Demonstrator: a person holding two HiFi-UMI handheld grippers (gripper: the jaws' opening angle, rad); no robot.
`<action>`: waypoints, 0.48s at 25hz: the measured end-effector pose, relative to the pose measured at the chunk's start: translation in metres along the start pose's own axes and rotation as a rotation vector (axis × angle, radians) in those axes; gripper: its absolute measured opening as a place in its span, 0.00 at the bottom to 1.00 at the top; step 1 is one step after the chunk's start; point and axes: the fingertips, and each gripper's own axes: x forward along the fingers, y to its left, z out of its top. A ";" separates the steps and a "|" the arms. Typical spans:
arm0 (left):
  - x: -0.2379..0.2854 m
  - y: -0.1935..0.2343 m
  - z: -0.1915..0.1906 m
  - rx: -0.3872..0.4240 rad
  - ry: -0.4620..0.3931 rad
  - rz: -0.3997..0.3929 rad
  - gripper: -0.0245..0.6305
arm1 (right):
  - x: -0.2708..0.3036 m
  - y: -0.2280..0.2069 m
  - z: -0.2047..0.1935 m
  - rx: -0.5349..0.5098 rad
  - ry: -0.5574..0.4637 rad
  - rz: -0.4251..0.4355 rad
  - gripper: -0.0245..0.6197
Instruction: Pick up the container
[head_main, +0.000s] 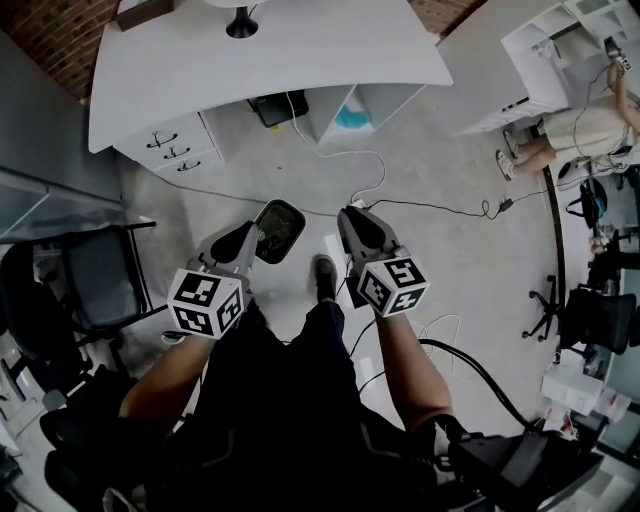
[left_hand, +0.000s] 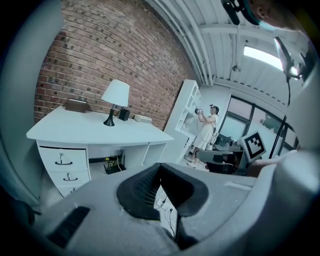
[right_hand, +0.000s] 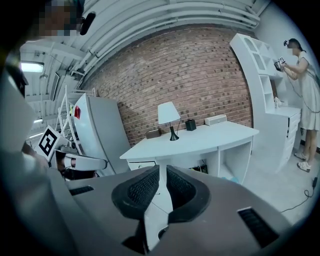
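Approach step: my L gripper (head_main: 250, 238) & R gripper (head_main: 352, 215) are both clenched, empty, flanking the container (head_main: 281, 230) from above. Next, I reckon: open jaws, drop to its rim.

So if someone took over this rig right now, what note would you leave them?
Left hand-held gripper: shut, empty.
Right hand-held gripper: shut, empty.
Dark container: on the floor, ahead of the person's shoe. In the head view it lies between the two gripper tips, closer to the left one.
Done: nothing lifted yet.
Left: open a gripper, close it on the container's rim, lift.
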 end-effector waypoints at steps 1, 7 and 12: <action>0.009 -0.003 -0.001 0.007 0.011 0.007 0.05 | 0.003 -0.010 -0.001 0.002 0.000 0.012 0.05; 0.064 -0.022 -0.005 -0.020 0.039 0.102 0.05 | 0.021 -0.072 -0.005 -0.010 0.031 0.131 0.05; 0.102 -0.039 -0.013 -0.115 0.052 0.205 0.05 | 0.030 -0.117 0.003 -0.025 0.077 0.248 0.05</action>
